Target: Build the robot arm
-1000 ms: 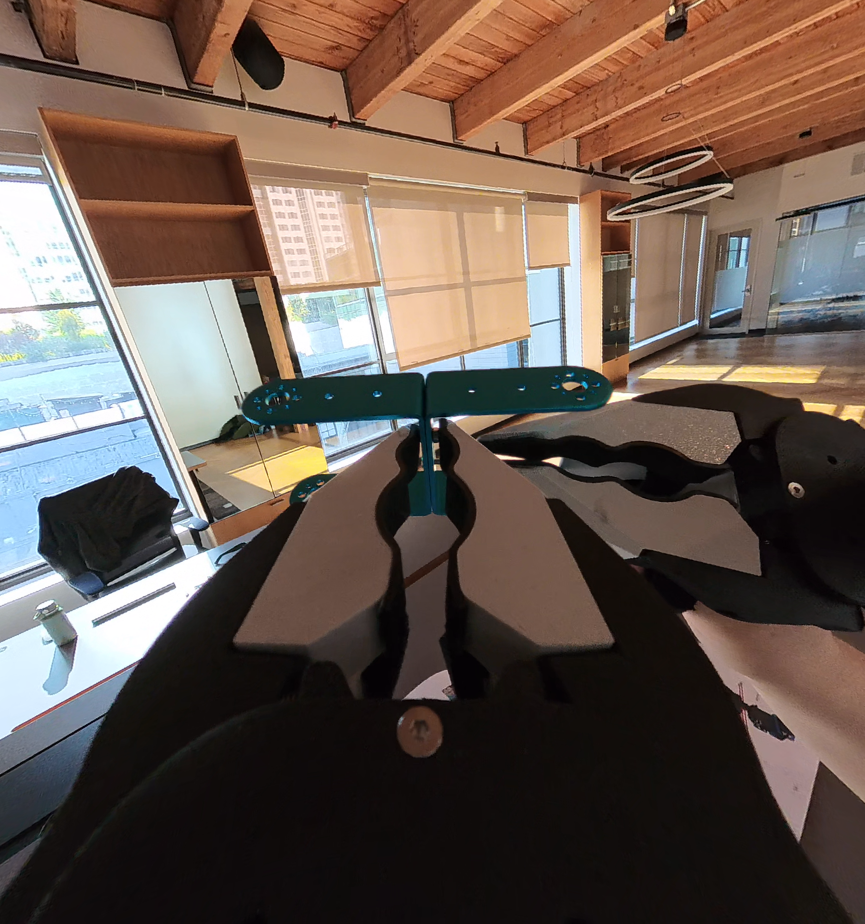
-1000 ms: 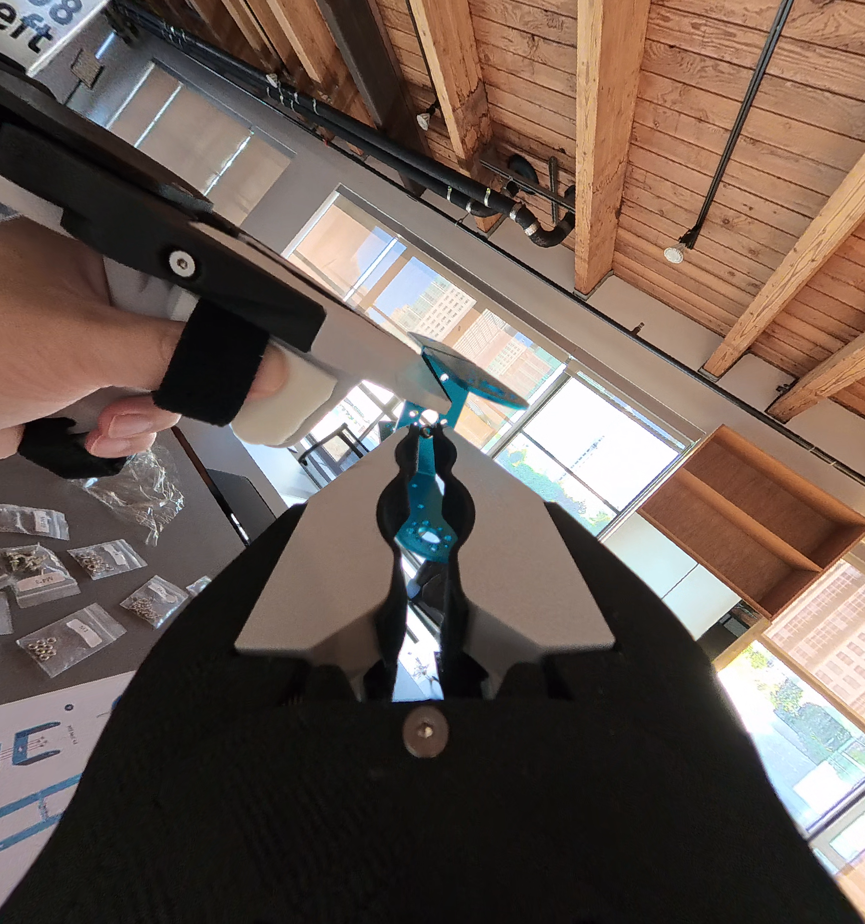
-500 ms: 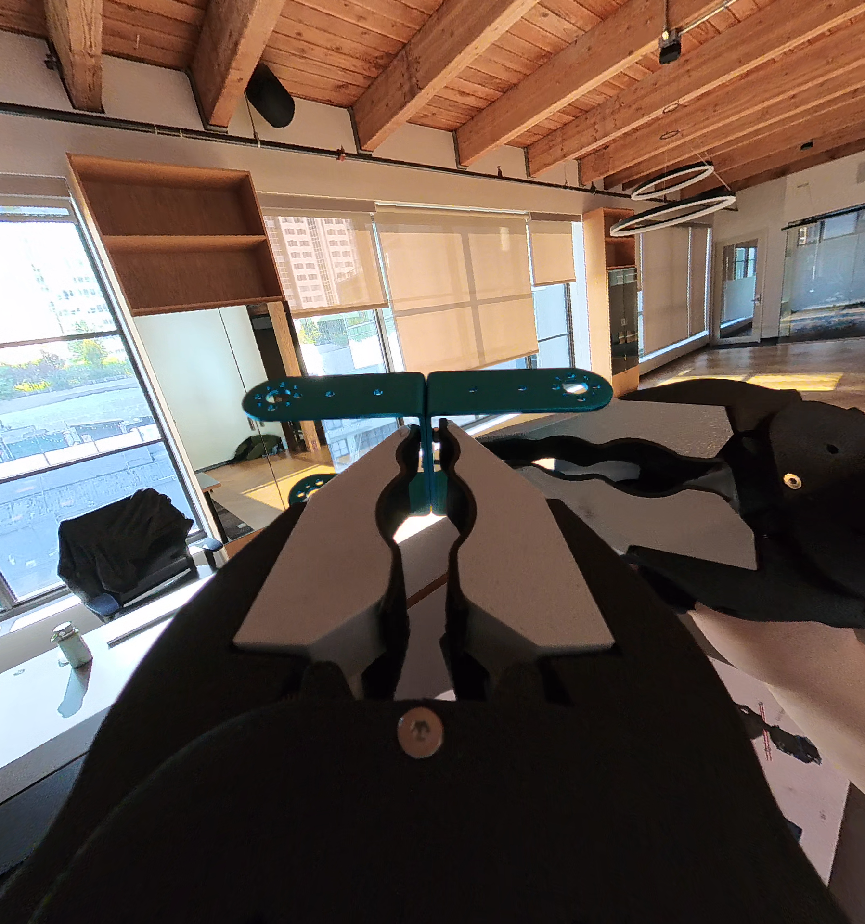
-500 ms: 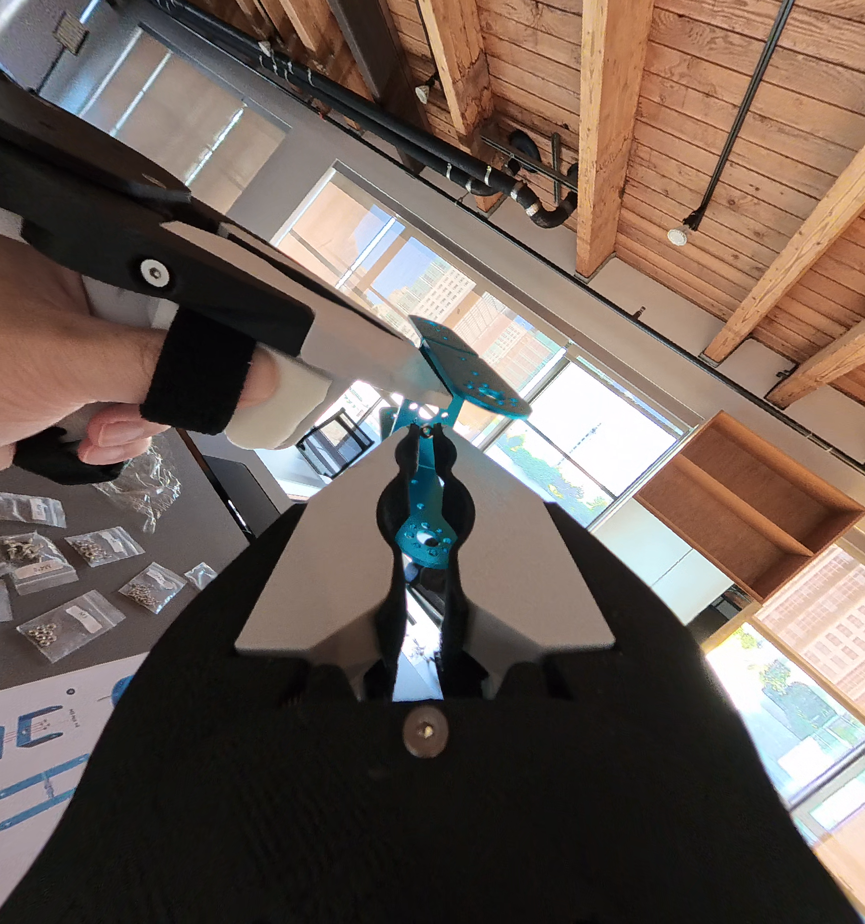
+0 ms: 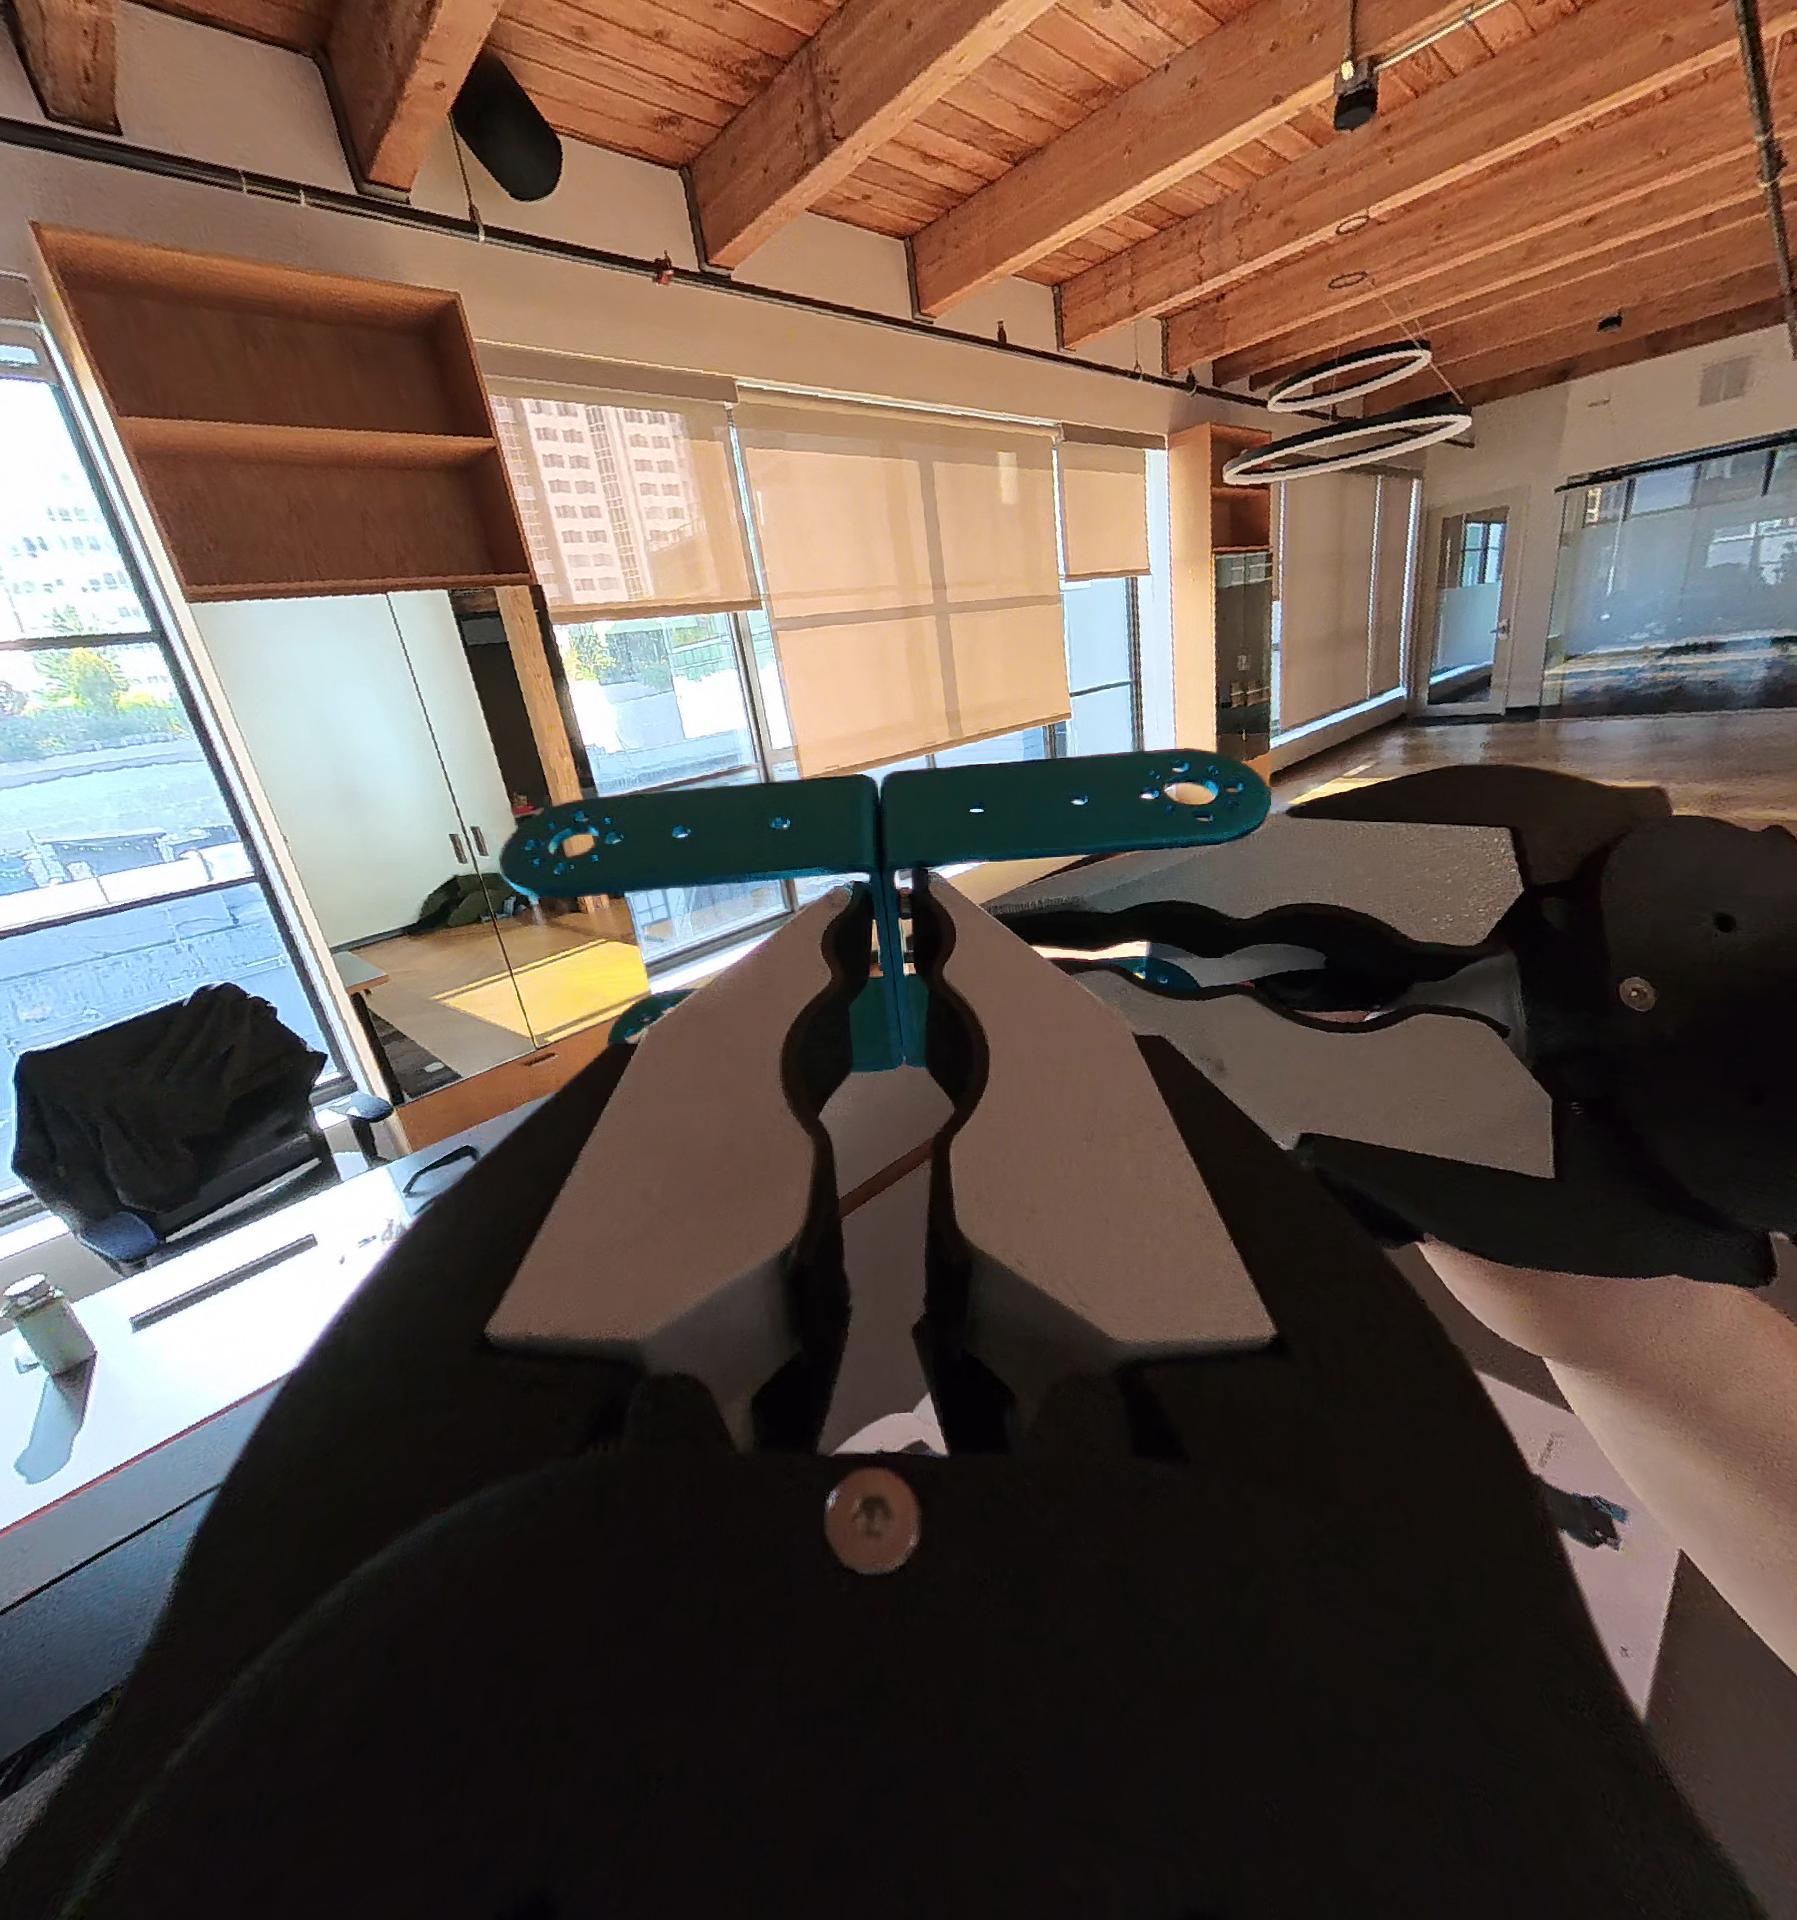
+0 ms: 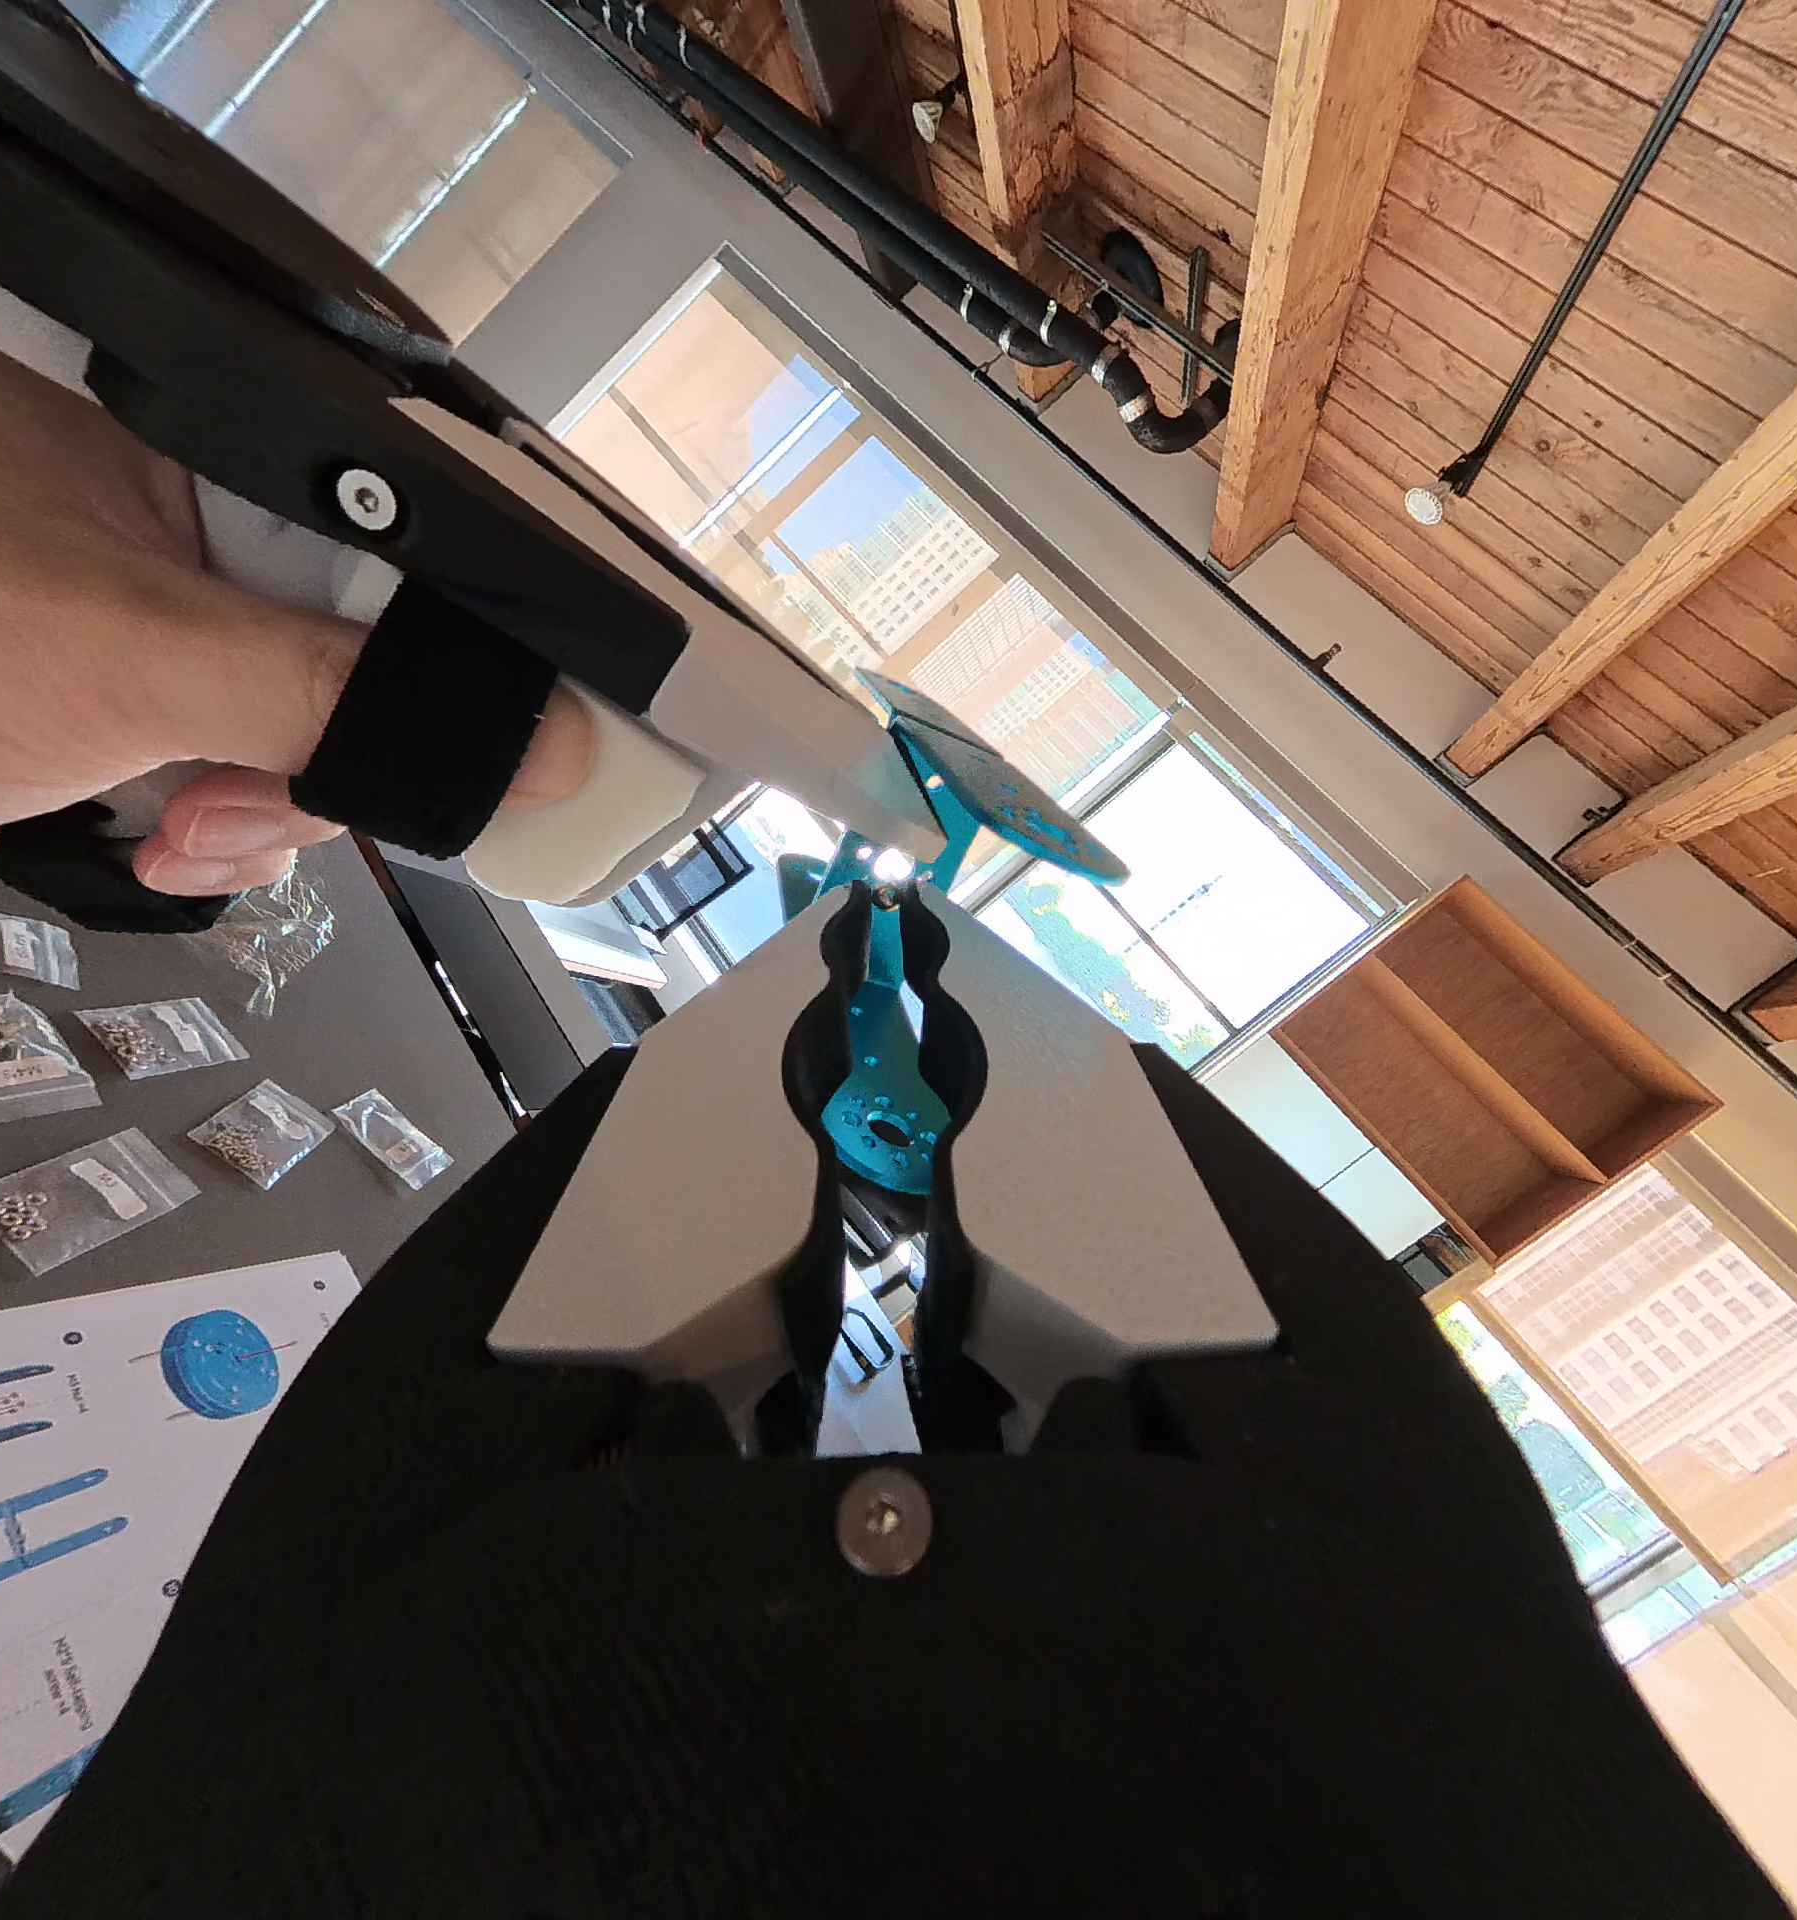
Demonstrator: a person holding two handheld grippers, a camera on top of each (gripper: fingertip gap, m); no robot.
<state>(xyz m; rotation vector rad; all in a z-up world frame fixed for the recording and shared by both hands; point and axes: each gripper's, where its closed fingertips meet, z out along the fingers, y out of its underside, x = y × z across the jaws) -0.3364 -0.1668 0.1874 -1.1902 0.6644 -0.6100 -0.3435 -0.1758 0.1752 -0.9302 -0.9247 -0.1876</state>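
Note:
A blue metal bracket assembly is held in the air between both grippers. In the left wrist view my left gripper [image 5: 886, 904] is shut on its upright middle web [image 5: 878, 1023], and two perforated blue arms [image 5: 728, 842] spread left and right above the fingertips. My right gripper [image 5: 1019, 920] reaches in from the right, shut on a lower part of the assembly. In the right wrist view my right gripper [image 6: 886, 899] is shut on a blue arm with a round holed end [image 6: 878, 1132]. The left gripper [image 6: 904, 831], held by a hand, comes in from the upper left.
Below lies a dark table [image 6: 354, 1226] with several small clear bags of hardware [image 6: 78, 1195] and a printed sheet [image 6: 94, 1423]. A white desk [image 5: 146, 1382] with a small can [image 5: 42, 1325] and a chair under black cloth [image 5: 167, 1112] stand by the windows.
Both grippers keep their hold on the blue assembly. The pair has shifted and tilted slightly in the air; more of the table and printed sheet shows in the right wrist view.

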